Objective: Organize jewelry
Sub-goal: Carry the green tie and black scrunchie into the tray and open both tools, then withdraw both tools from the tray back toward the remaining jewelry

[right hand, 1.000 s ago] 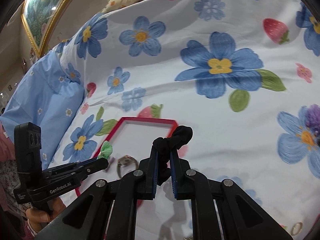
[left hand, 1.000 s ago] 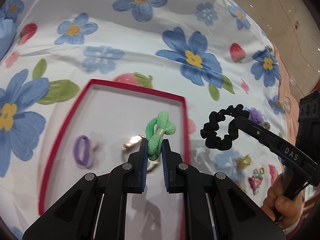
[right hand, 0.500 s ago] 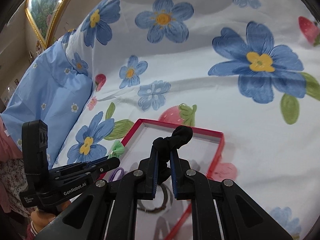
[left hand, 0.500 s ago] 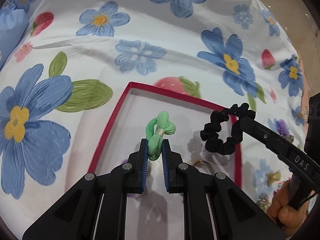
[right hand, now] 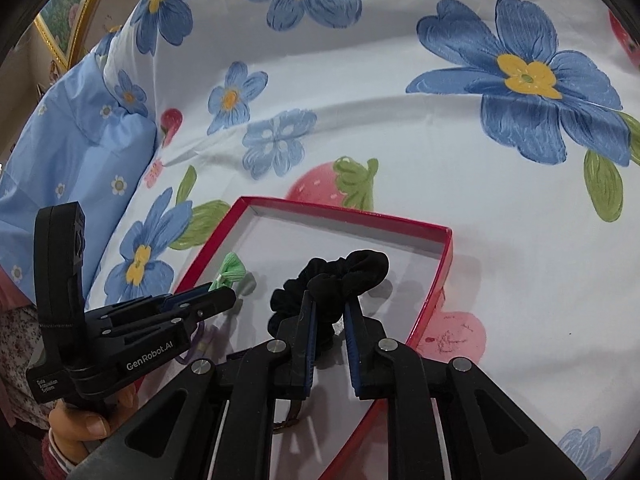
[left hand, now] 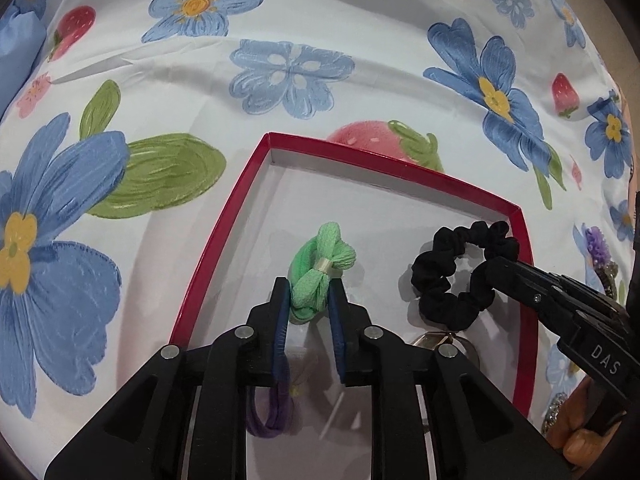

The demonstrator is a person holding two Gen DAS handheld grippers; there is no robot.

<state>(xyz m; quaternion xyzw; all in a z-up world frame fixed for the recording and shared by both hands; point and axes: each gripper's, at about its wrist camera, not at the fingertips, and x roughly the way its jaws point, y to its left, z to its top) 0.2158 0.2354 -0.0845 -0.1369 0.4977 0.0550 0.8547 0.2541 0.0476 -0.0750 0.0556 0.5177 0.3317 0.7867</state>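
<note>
Green hair tie (left hand: 316,276) sat clamped in the left tongs (left hand: 309,304) and black scrunchie (right hand: 340,280) in the right tongs (right hand: 330,316), both over the red-rimmed box (left hand: 224,216) on the bed.

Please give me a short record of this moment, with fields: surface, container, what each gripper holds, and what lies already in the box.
surface: floral bedsheet
container: red-rimmed box, open, on the sheet
left gripper: shut on green hair tie, above the box
right gripper: shut on black scrunchie, above the box
already in box: purple hair tie, a bracelet-like piece partly hidden
</note>
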